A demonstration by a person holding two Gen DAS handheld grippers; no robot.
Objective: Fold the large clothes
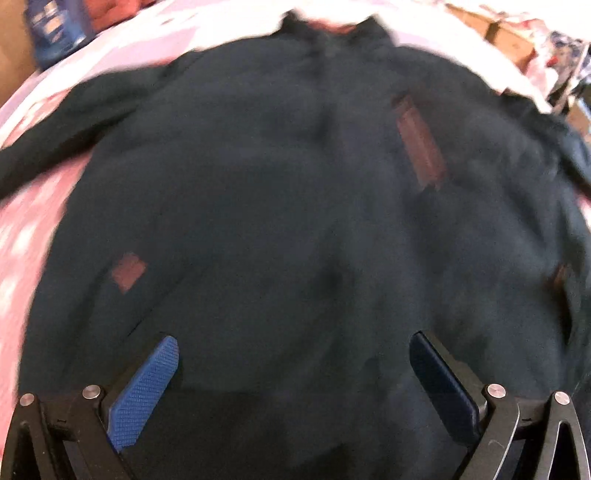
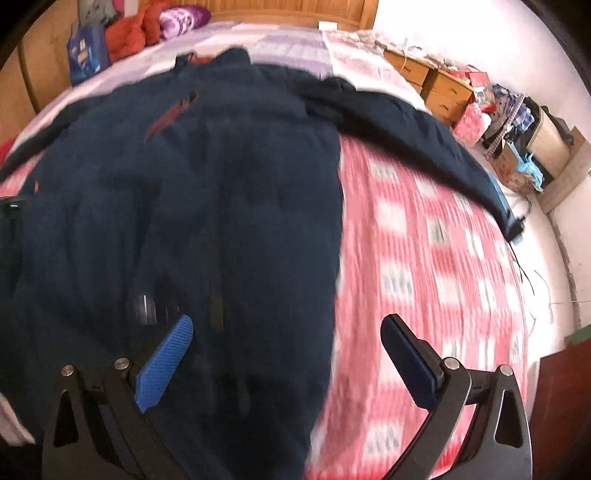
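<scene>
Navy padded jacket (image 2: 207, 192) flat on pink checked bedspread (image 2: 424, 258) | left tool (image 1: 293, 369) wide open, empty | right tool (image 2: 286, 350) wide open, empty

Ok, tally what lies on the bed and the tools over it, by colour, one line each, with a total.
Dark navy padded jacket with brown trim, spread on the pink-and-white checked bedspread: 1
Blue shopping bag at the far corner: 1
Orange-red bundle of cloth: 1
Purple patterned cushion: 1
Black grippers with blue pads, left gripper and right gripper, both open: 2
Total: 6
</scene>
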